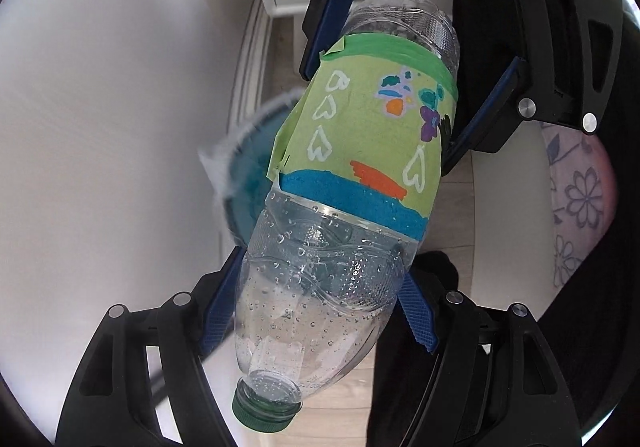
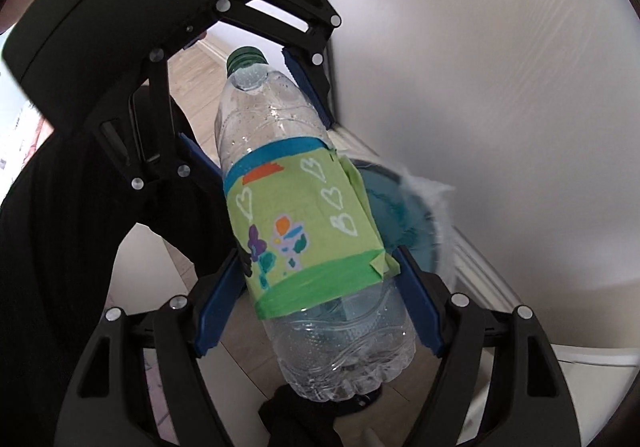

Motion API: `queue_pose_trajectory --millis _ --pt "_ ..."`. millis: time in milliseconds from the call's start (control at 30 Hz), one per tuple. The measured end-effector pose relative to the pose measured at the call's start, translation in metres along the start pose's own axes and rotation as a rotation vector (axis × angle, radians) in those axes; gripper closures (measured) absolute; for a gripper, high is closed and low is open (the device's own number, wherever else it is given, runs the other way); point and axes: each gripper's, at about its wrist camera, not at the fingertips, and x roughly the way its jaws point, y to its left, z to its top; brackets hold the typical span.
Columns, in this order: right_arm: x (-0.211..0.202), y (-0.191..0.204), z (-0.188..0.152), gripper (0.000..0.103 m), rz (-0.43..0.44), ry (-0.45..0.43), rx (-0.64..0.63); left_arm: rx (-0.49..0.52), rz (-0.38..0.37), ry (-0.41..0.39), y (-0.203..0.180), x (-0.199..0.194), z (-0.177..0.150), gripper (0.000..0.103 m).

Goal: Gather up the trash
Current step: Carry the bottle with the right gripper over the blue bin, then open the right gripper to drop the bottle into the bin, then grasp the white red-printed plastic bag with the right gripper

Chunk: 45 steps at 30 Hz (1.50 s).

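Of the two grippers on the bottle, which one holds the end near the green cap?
The left gripper: it clamps the bottle just above the green cap; the right gripper clamps the base end.

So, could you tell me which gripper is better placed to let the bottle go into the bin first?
Probably the right gripper. It clamps the bottle at its base end, nearer the teal bin, while the left gripper holds the neck end by the green cap.

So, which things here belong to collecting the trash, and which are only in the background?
Belonging to the job:
- plastic bottle with drawn paper label, held at both ends
- left gripper
- right gripper
- teal bin, probably

Only background:
- wooden floor
- floral fabric
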Motion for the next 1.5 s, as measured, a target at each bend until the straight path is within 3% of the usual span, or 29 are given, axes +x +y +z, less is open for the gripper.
queue_pose_trajectory --millis 367,600,633,667,700,800,967,1233,1500 --pt "0.071 -0.002 -0.002 0.031 0.021 0.037 -0.053 -0.081 -0.009 0.119 0.012 0.067 -0.013 0.034" --pt "0.076 0.002 -0.015 0.030 0.011 -0.011 -0.057 -0.064 -0.011 0.143 0.013 0.074 -0.013 0.034" --pt "0.074 0.003 -0.019 0.027 -0.011 -0.035 -0.063 -0.068 -0.013 0.147 0.014 0.075 -0.012 0.034" --pt "0.073 0.003 -0.024 0.012 -0.034 -0.059 -0.063 -0.075 -0.019 0.149 0.014 0.074 -0.011 0.033" --pt "0.070 0.001 -0.026 0.006 -0.055 -0.076 -0.055 -0.069 -0.005 0.143 0.014 0.073 -0.010 0.030" --pt "0.061 -0.007 -0.030 0.006 -0.075 -0.096 0.001 -0.052 0.052 0.124 0.010 0.067 -0.005 0.008" --pt "0.039 -0.022 -0.038 0.006 -0.120 -0.120 0.115 -0.058 0.083 0.093 0.004 0.057 0.002 0.006" --pt "-0.049 -0.010 -0.064 0.006 -0.190 -0.317 0.282 -0.238 0.072 -0.120 0.010 0.002 0.011 0.006" --pt "-0.140 -0.009 -0.098 0.006 -0.270 -0.497 0.436 -0.351 0.063 -0.347 0.010 -0.069 0.043 0.006"
